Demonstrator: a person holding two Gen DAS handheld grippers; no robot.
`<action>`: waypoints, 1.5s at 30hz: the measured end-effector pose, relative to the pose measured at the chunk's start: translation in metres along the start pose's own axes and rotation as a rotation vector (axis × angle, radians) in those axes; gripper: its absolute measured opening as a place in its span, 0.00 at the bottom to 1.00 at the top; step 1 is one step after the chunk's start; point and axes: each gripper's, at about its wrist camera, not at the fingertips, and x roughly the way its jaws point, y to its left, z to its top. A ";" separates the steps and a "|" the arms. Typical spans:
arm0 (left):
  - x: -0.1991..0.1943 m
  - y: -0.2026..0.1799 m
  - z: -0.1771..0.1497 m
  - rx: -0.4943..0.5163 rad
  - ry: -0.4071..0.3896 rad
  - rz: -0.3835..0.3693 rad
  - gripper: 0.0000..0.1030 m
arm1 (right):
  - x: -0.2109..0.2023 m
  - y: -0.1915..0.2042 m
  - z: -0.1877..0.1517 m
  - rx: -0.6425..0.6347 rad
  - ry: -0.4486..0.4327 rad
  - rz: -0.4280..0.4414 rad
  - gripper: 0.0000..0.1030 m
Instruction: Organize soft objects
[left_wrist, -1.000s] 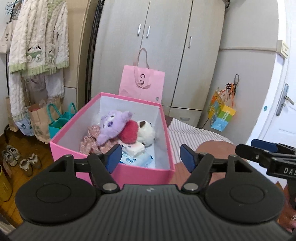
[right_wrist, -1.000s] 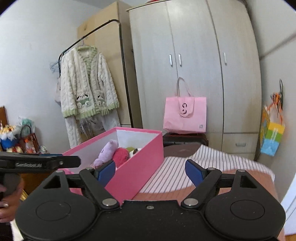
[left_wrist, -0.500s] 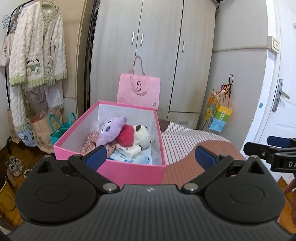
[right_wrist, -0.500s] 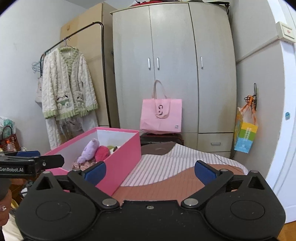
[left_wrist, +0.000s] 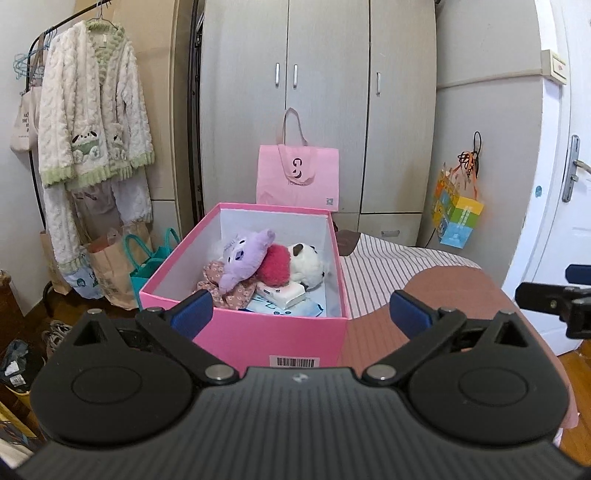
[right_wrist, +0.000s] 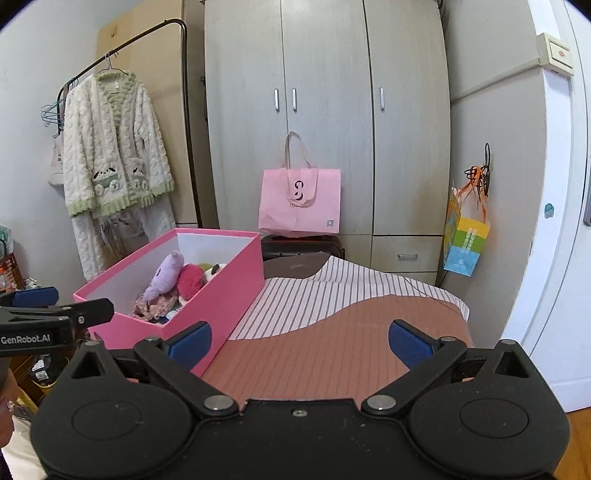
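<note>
Left gripper (left_wrist: 300, 309): bottom of its own view, jaws spread wide and empty, having just been opening; blue pads frame the near end of the box without touching it.
Right gripper (right_wrist: 299, 341): bottom of its own view, also released and holding nothing, jaws having just been opening; its left pad sits in front of the box's near corner.
Pink box (left_wrist: 271, 338): open, centre of the left view, resting on the bed; barcode label on its near wall.
Purple plush (left_wrist: 243, 260): inside the box, lying on a floral fabric piece (left_wrist: 229, 293).
Red pom-pom (left_wrist: 274, 265): touching the purple plush, centre of the box.
White plush (left_wrist: 308, 264): black patches, against the box's right wall.
Tissue pack (left_wrist: 282, 293): in front of the toys, atop a pale blue packet.
Bed (right_wrist: 332, 332): striped and brown cover, right of the box.
Pink tote bag (right_wrist: 300, 201): behind the box, against the grey wardrobe (right_wrist: 325, 110).
Cream cardigan (left_wrist: 92, 122): hanging on a rack, upper left.
Colourful gift bag (right_wrist: 466, 236): hanging at right.
</note>
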 end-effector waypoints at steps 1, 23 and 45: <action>-0.001 -0.001 0.000 0.005 0.002 0.002 1.00 | -0.001 0.000 0.000 0.003 -0.001 -0.005 1.00; -0.009 -0.024 -0.012 0.106 -0.002 0.074 1.00 | -0.004 -0.006 -0.009 -0.003 0.005 -0.001 1.00; -0.013 -0.026 -0.012 0.090 -0.011 0.087 1.00 | -0.001 -0.011 -0.015 0.010 0.023 -0.012 1.00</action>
